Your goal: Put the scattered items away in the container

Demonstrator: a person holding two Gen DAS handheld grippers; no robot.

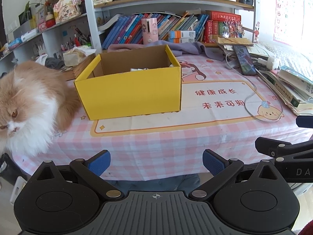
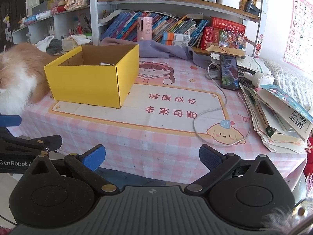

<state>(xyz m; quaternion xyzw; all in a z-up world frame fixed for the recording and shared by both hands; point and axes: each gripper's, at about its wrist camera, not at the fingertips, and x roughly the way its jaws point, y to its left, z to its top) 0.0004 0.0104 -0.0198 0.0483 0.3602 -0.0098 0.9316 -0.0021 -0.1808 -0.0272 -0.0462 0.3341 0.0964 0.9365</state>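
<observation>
Both claws, left claw (image 1: 156, 163) and right claw (image 2: 152, 157), hang wide open and empty at the worktop (image 2: 156, 137) edge, yellow box (image 1: 129, 90) ahead (small pale items inside); best approach clear of the cat (image 1: 29, 101)

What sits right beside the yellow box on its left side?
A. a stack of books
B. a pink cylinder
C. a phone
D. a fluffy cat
D: the orange-and-white cat lies against the left side of the yellow box; the phone is far right.
</observation>
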